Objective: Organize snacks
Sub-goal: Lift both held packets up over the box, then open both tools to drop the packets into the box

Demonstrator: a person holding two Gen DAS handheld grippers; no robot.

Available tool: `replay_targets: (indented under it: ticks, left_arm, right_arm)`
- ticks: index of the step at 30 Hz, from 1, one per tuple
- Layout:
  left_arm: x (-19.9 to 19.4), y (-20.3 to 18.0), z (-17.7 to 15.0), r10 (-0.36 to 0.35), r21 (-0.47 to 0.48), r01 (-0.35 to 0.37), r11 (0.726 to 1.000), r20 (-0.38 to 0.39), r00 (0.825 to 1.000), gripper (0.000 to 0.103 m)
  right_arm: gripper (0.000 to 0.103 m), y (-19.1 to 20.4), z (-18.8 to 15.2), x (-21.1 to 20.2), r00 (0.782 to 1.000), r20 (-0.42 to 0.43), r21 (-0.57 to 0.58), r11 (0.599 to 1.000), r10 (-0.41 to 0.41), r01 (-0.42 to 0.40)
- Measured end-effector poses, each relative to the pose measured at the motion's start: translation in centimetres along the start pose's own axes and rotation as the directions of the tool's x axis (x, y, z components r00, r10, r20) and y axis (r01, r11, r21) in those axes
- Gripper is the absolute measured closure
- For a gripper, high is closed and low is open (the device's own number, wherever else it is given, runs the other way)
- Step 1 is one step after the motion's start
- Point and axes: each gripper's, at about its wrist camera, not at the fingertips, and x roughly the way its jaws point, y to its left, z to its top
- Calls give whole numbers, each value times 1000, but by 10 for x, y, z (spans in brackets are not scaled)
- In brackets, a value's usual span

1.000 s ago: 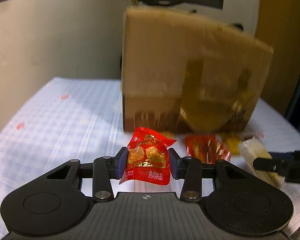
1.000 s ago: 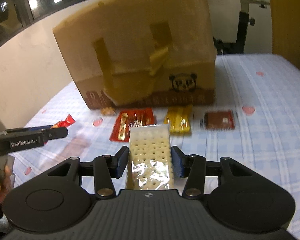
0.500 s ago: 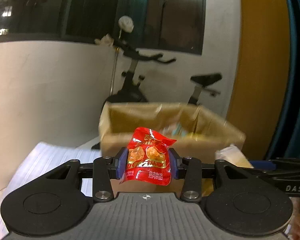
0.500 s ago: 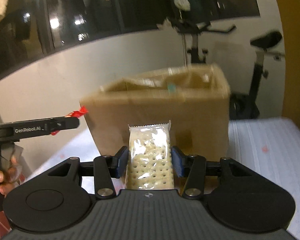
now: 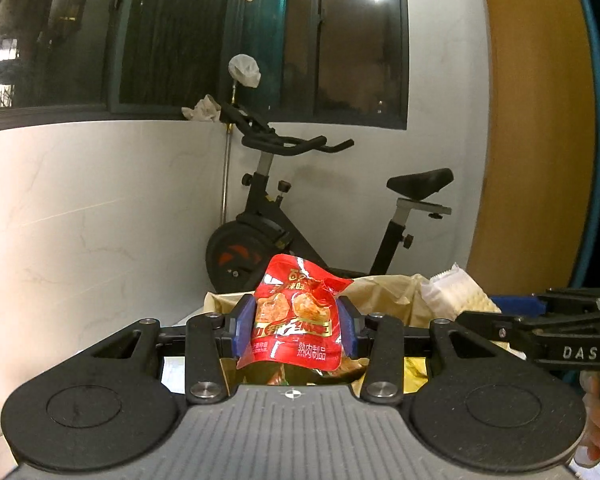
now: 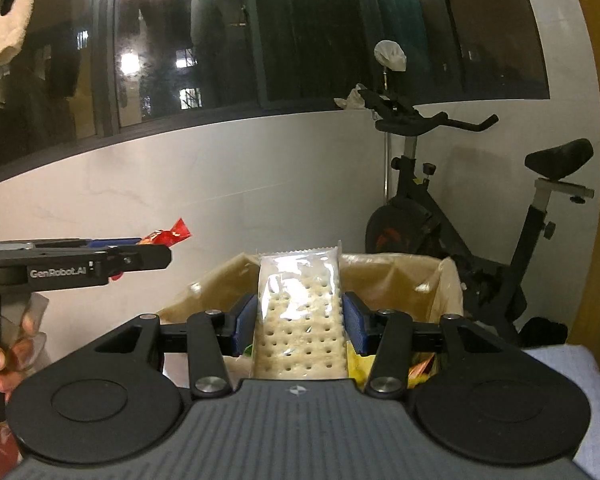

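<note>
My left gripper (image 5: pixel 296 330) is shut on a red snack packet (image 5: pixel 298 316) and holds it above the open cardboard box (image 5: pixel 384 292). My right gripper (image 6: pixel 299 322) is shut on a clear pack of white crackers (image 6: pixel 300 312), also above the open box (image 6: pixel 400 276). In the left wrist view the right gripper (image 5: pixel 540 328) and its cracker pack (image 5: pixel 456 294) show at the right. In the right wrist view the left gripper (image 6: pixel 76 266) and the red packet's tip (image 6: pixel 168 236) show at the left. Several snacks lie inside the box (image 6: pixel 416 368).
An exercise bike (image 5: pixel 300 216) stands behind the box against a white wall; it also shows in the right wrist view (image 6: pixel 480 216). A dark window runs above. The blue checked tablecloth (image 6: pixel 572 380) shows at the right. An orange panel (image 5: pixel 536 120) stands at the right.
Both grippers have risen from table level in front of the box to above its open top, each still holding its snack. The box's inside has come into view.
</note>
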Motion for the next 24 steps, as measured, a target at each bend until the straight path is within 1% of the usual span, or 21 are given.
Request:
replay_targets:
  ticks: [4,8,11,14,16,20,24]
  left_arm:
    - [14,-1,0,7,9,-7,1000,-23,1000,57]
    - [33,-1,-1,-3,5,4,1000,-54,999,57]
    - [49,1,0,-10,2,10,1000,-72,997,57]
    - [50,5,-5,-46,-24,45,999,-62,997,56]
    - [49,4,-10,-34,-7,34,999,-69,997,56]
    - [52,6,-13,-15,12,16,1000,-90,996,56]
    - [58,8,-14,-3,-6,2,1000,-115,993,49]
  right_arm:
    - [54,-10,7,20,999,-29,-9,1000,-26,26]
    - [54,-18,8,38,996,-71,-50,998,-47,43]
    - [54,-25,5,45,994,-90,-40,998,-55,51]
    - [54,-28,0,48,997,-65,-15,999,-38,37]
    - [54,-28,-4,51,998,-66,2,1000,-20,20]
    - [54,-20,-9,65,997,-69,-10,1000,-19,18]
    - [54,-15,-11,80,997,-72,9,1000,-19,20]
